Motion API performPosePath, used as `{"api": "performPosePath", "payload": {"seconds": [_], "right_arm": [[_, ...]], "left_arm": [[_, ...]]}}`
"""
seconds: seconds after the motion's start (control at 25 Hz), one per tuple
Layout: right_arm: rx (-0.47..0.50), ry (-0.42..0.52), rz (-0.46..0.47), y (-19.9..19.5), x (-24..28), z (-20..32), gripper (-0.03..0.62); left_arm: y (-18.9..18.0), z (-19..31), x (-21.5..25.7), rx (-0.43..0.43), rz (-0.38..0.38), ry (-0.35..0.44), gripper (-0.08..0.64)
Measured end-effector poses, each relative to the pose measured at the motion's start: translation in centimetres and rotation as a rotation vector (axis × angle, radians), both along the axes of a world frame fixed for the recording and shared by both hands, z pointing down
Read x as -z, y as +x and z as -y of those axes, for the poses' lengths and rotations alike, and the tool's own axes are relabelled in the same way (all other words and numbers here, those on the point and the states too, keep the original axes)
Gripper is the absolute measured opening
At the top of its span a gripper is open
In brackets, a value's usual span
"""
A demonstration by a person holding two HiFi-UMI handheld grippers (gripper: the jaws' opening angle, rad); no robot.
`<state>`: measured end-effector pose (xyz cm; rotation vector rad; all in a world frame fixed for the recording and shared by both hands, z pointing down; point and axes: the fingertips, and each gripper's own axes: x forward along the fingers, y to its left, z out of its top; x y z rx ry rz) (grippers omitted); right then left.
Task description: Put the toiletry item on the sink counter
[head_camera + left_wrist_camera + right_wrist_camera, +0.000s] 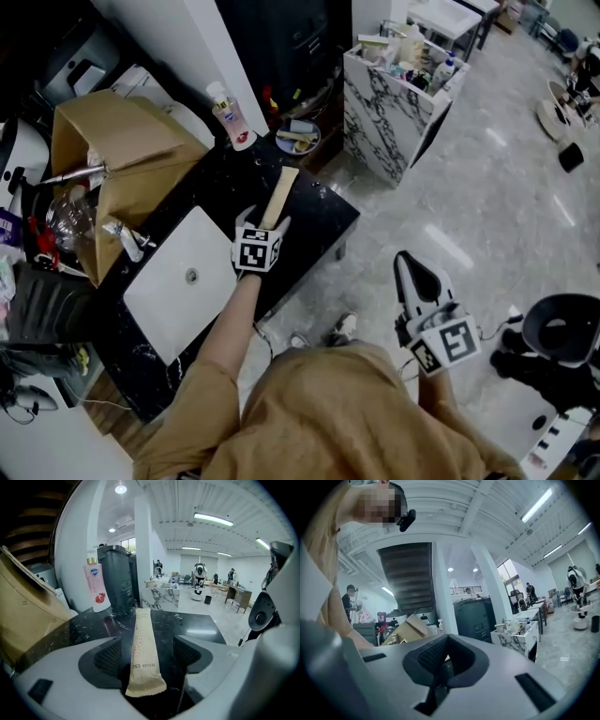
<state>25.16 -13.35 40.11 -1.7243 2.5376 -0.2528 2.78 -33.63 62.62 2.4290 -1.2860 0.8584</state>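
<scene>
A long tan toiletry packet point(278, 197) lies flat on the black marble sink counter point(319, 220), just right of the white basin point(183, 281). My left gripper point(263, 225) is at the packet's near end and stands open. In the left gripper view the packet point(143, 653) rests on the counter between the two pads, with a gap on each side, and my left gripper point(149, 653) does not press on it. My right gripper point(413, 272) hangs off the counter over the floor to the right. In the right gripper view my right gripper point(440, 670) is shut and holds nothing.
A pink-labelled bottle point(228, 114) stands at the counter's far end, also in the left gripper view point(95, 585). An open cardboard box point(122, 150) crowds the left side. A small dish point(298, 138) and a marbled cabinet point(394, 103) lie beyond the counter.
</scene>
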Motion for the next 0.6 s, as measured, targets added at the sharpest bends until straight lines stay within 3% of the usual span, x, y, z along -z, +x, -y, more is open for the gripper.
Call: {"api": "performPosePath", "payload": {"seconds": [0.6], "right_arm": [[0.056,0.010,-0.019,-4.5,0.6,-0.6,0.003]], "left_arm": [[-2.2,-1.9,2.9,-0.028,-0.069,0.036,0.328]]}}
